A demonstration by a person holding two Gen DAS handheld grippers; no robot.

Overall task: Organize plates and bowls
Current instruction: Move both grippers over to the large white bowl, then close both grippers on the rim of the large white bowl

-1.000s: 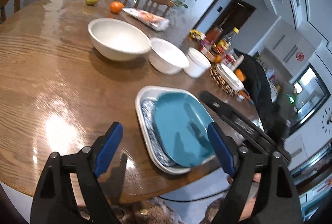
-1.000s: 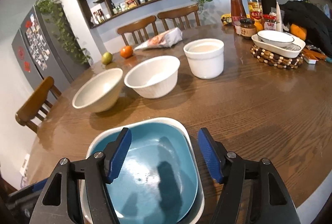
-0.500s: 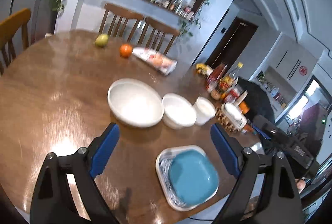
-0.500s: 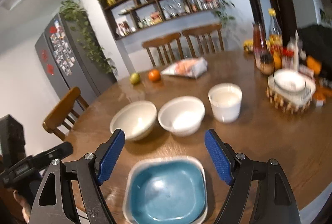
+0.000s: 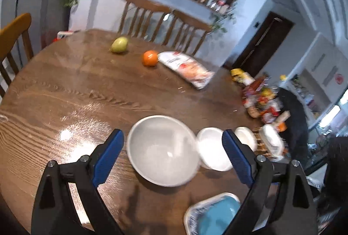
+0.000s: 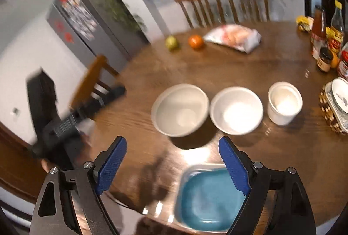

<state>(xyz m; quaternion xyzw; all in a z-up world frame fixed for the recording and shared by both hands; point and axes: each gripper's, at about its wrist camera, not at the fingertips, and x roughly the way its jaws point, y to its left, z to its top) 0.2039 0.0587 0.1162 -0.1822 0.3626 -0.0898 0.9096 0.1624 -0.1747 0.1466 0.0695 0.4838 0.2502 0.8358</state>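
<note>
A: Okay, quick, where are my grippers?

B: Both up over the table (image 5: pixel 54 91). Your left gripper (image 5: pixel 173 155) has its blue pads spread wide, nothing between them, nothing touched.

A: And my right gripper (image 6: pixel 173 164)?

B: Jaws are opening right now, and they're empty too.

A: Fine. Plates?

B: In the right wrist view, the blue plate (image 6: pixel 206 198) sits at 6 o'clock on the table, stacked in a white plate (image 6: pixel 191 168). In the left wrist view that stack is at 5 o'clock, half hidden by my right finger.

A: Bowls?

B: Three in a row, mid-table. Big bowl (image 6: pixel 180 110) at 9 o'clock of the row, mid bowl (image 6: pixel 236 110) touching or just beside it, cup (image 6: pixel 285 102) at 3 o'clock, slightly apart. All upright and empty.

A: Anything else?

B: Far edge at 12 o'clock: pear (image 6: pixel 172 42), orange (image 6: pixel 195 41), snack bag (image 6: pixel 235 37). Bottles (image 6: pixel 318 26) at 2 o'clock. At 3 o'clock there's a dish (image 6: pixel 340 98) on a beaded trivet (image 6: pixel 328 113). Blurry though.

A: Left tool in my right view?

B: Yes, it's the dark shape at 9 o'clock, smeared. Can't tell its jaws from there.
</note>
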